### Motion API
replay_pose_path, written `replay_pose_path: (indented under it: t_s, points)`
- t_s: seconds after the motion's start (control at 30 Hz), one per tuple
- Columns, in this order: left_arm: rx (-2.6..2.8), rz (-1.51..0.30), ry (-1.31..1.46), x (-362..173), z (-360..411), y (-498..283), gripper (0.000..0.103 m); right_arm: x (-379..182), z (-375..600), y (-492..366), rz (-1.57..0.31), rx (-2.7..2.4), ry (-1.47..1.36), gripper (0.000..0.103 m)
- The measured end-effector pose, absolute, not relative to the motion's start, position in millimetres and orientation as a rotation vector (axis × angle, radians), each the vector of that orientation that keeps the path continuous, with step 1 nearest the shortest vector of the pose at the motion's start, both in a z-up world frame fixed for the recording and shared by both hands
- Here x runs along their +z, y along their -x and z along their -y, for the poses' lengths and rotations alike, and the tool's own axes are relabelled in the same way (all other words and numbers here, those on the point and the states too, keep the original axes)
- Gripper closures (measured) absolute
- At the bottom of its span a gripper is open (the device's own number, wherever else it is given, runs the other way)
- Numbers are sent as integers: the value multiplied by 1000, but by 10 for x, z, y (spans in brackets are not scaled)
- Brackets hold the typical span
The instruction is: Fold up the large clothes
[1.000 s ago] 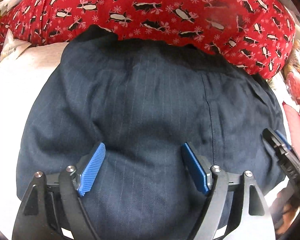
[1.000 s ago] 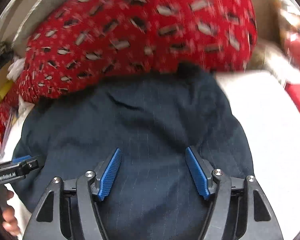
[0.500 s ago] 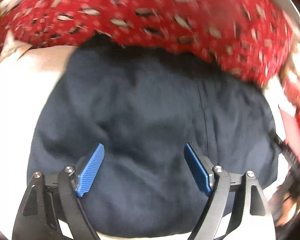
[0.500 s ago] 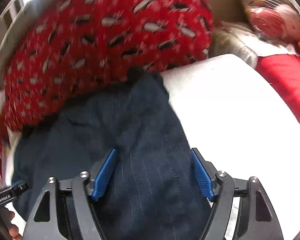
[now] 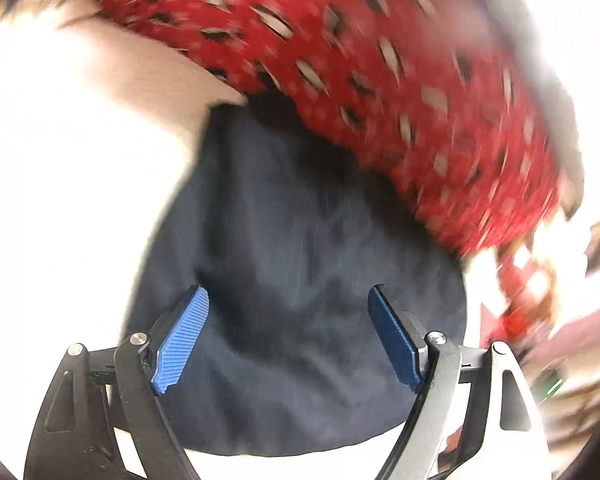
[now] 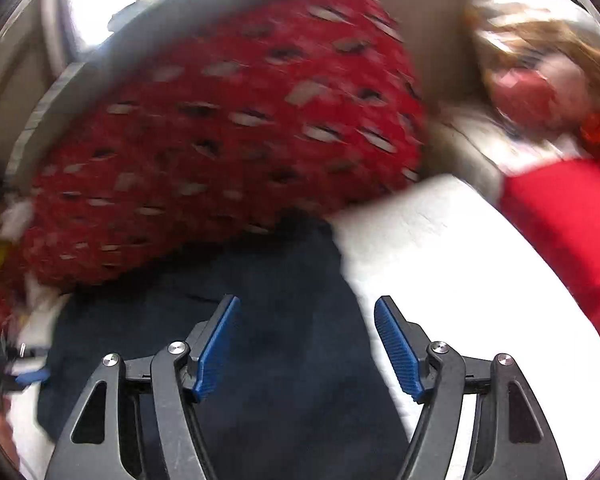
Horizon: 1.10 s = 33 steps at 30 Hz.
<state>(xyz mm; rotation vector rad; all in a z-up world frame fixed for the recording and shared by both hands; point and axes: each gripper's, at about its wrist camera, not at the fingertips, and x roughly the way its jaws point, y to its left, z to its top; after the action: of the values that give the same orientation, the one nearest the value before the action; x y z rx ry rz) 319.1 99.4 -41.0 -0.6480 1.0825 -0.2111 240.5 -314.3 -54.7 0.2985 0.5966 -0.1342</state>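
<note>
While the left wrist view is smeared with motion blur, it shows the left gripper [image 5: 288,336] with its blue pads spread wide and nothing between them, hanging above the navy pinstriped garment [image 5: 300,280]. That garment lies as a compact folded bundle on the white surface [image 5: 72,168], its far edge tucked under the red penguin-print fabric [image 5: 380,80] at twelve to two o'clock. A second ago the navy cloth filled most of this view; now it sits lower and smaller, with white showing at nine o'clock, so the hand has pulled back and swung aside.

In the right wrist view the right gripper [image 6: 306,344] is likewise wide open and empty; its right pad now hovers over bare white surface [image 6: 460,280] at three o'clock, where earlier both pads sat over the navy garment [image 6: 268,320]. The red fabric [image 6: 220,140] fills ten to twelve o'clock.

Both grippers clear of the cloth suggests this fold is finished and the bundle left in place
</note>
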Motion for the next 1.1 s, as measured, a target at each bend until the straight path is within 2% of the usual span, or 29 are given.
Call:
replay_pose_path:
  t_s: [0.2,0.3,0.37,0.43,0.6,0.67,0.7,0.73,0.8,0.9,1.1]
  points:
    - [-106,-1130,814,-713,-1523,-3294,21,-696,2359,-2712,-699,102,-151,31]
    - [-144,-1205,884,-968,-1551,-3289,21,-1178,2147,-2966,-888,97,-97,30]
    - [-195,-1212,883,-1044,-1477,-3269,17,-1306,2026,-2970,-849,75,-8,27]
    - [-235,-1205,843,-1002,-1400,-3269,9,-1328,1977,-2996,-848,57,3,26]
    - [-326,-1227,832,-937,-1123,-3262,8,-1201,2137,-2934,-838,46,-4,25]
    - [-334,-1210,826,-874,-1024,-3229,23,-1197,2180,-2907,-831,46,-8,25]
    - [-335,-1209,814,-845,-987,-3236,44,-1197,2139,-2850,-829,46,-8,25]
    - [-336,-1206,791,-812,-940,-3249,60,-1182,2144,-2862,-828,46,-9,25]
    - [-335,-1188,730,-677,-809,-3241,75,-1182,2163,-2827,-825,47,-13,25]
    - [-345,-1147,705,-456,-679,-3207,81,-1177,2198,-2787,-820,55,-27,24]
    - [-384,-1097,658,-70,-319,-3136,85,-1105,2242,-2764,-854,81,-27,23]
